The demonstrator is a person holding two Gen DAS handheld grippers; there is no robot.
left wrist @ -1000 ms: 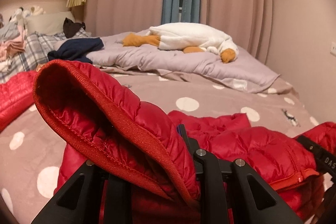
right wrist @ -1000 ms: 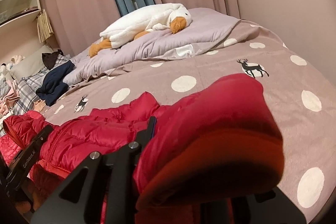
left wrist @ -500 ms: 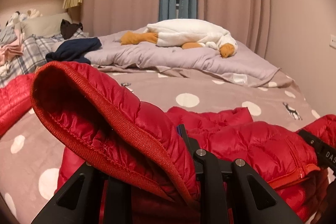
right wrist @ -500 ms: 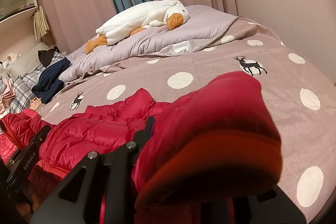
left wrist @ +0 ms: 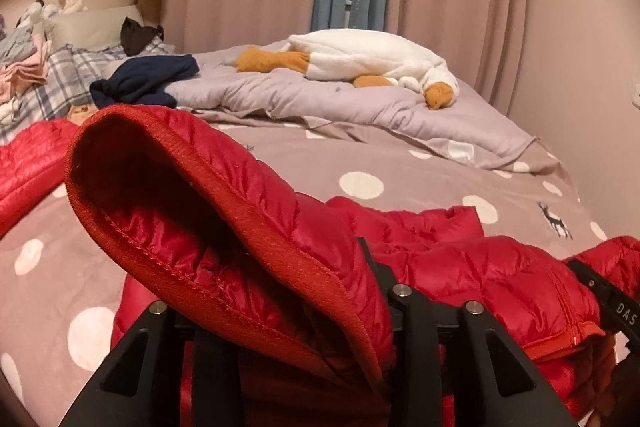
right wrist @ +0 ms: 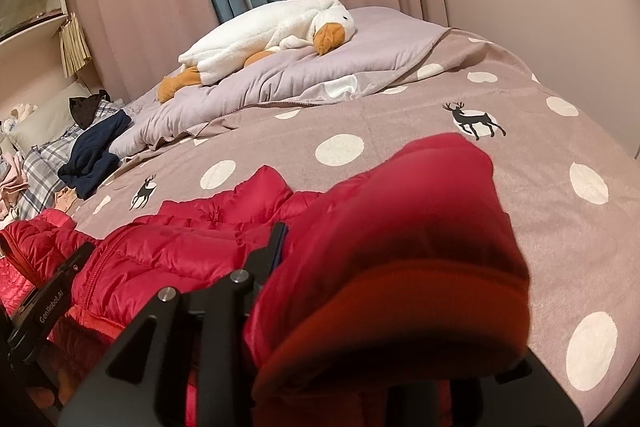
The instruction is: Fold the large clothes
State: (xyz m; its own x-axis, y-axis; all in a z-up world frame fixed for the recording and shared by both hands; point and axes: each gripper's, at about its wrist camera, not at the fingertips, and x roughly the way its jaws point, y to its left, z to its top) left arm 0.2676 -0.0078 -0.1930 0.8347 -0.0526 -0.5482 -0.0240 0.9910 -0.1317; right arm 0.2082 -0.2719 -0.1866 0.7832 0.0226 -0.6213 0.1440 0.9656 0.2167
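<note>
The red puffer jacket (left wrist: 472, 267) lies bunched on the polka-dot bed cover (left wrist: 360, 163), on the near side of the plush goose (left wrist: 372, 61) at the far end of the bed. Each gripper has a cuff end draped over it. The jaws of the left gripper (left wrist: 304, 311) have just been opening, with the left cuff (left wrist: 224, 227) between them and flopping over the top. The right gripper (right wrist: 320, 267) has also just been opening, its cuff (right wrist: 400, 251) covering most of its fingers. How firmly either pad presses cannot be told under the fabric. Judging by this, both sleeves are being let go, likely to lie across the jacket body for the next fold.
</note>
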